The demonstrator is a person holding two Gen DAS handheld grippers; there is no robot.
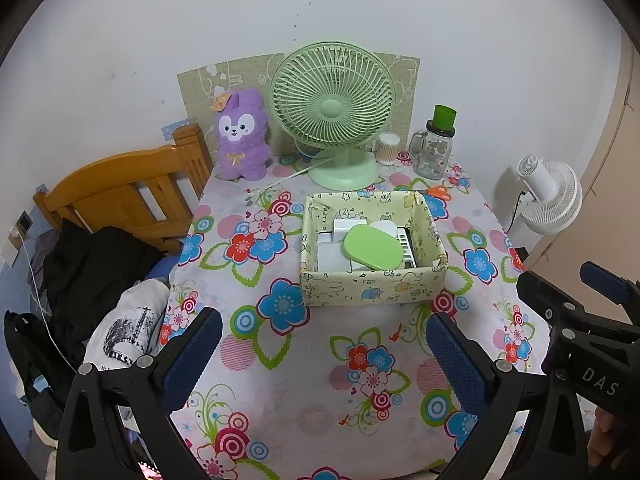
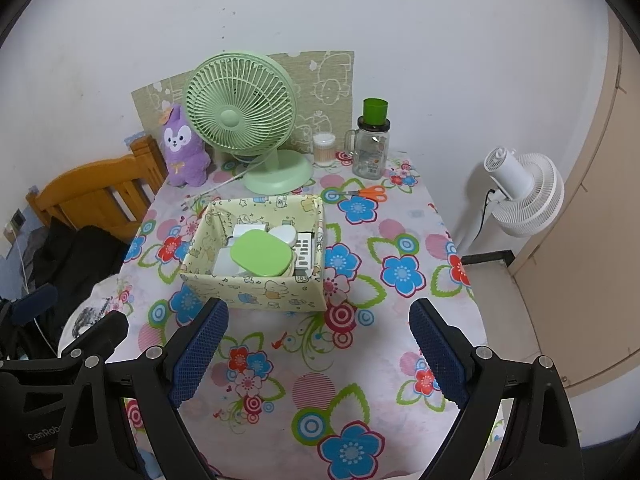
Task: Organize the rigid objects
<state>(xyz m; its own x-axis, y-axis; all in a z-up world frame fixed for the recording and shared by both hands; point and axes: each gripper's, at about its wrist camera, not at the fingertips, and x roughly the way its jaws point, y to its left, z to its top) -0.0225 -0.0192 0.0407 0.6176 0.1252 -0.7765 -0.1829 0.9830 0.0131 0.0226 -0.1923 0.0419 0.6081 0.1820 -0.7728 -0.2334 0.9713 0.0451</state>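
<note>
Nearest the cameras, the left hand-held gripper and the right hand-held gripper both hang above the near edge of the tabletop, each with its blue-padded fingers spread wide and nothing between them. In the left wrist view the right tool shows at 4 o'clock, and in the right wrist view the left tool shows at 8 o'clock; neither touches anything on the flowered cloth.

Past the fingertips, toward 12 o'clock in the left view and 11 o'clock in the right view, stands the paper-covered box, pale yellow with cartoon prints, resting on the cloth near the middle of the tabletop. Inside it lies a green oval lid tilted on top of white items, with a ribbed white piece at the box's right inner wall; what those white pieces are cannot be told.

Beyond the box's far right corner lie orange-handled scissors flat on the cloth. At the back edge, from 11 to 1 o'clock, stand a purple plush toy, a green desk fan, a cotton swab tub and a glass jar with a green cap. Off the tabletop, a wooden bed frame sits at 9 o'clock and a white fan at 3 o'clock.
</note>
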